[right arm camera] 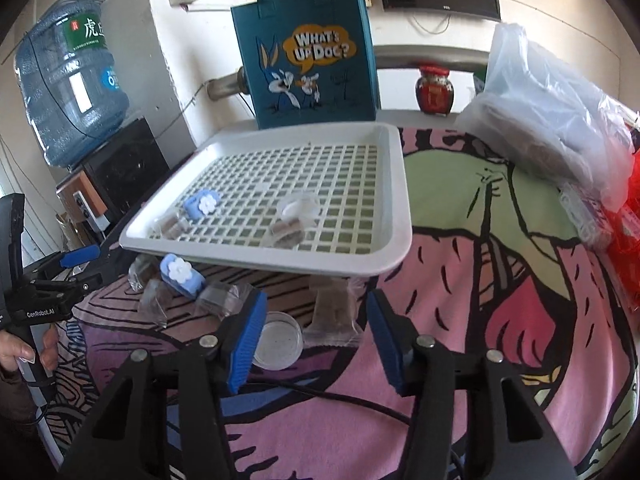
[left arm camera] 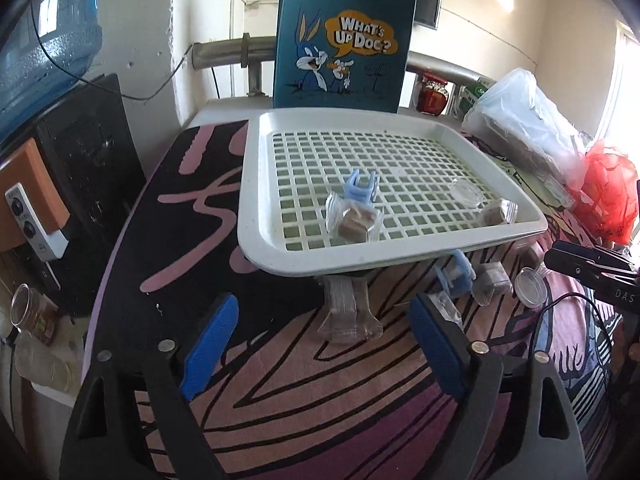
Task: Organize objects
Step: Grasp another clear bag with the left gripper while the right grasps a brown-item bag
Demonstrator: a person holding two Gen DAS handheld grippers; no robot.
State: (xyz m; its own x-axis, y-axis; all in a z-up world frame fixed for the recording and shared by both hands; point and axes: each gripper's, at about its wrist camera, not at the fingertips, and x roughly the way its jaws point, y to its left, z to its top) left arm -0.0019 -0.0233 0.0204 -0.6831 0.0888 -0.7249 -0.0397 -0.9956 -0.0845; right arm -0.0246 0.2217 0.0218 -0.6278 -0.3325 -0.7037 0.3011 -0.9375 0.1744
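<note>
Left tongs wide apart, empty; right tongs partly open, empty, above a wrapped snack packet and clear round lid on the bench cloth. White slotted tray holds a blue flower clip, lid and packets.

Risk, judged: slippery wrapper may slide from the pads; tray edge overhangs loose items and could tip.

Writing: tote bag "WHAT'S UP DOC?"; left handle "GenRobot.AI".
</note>
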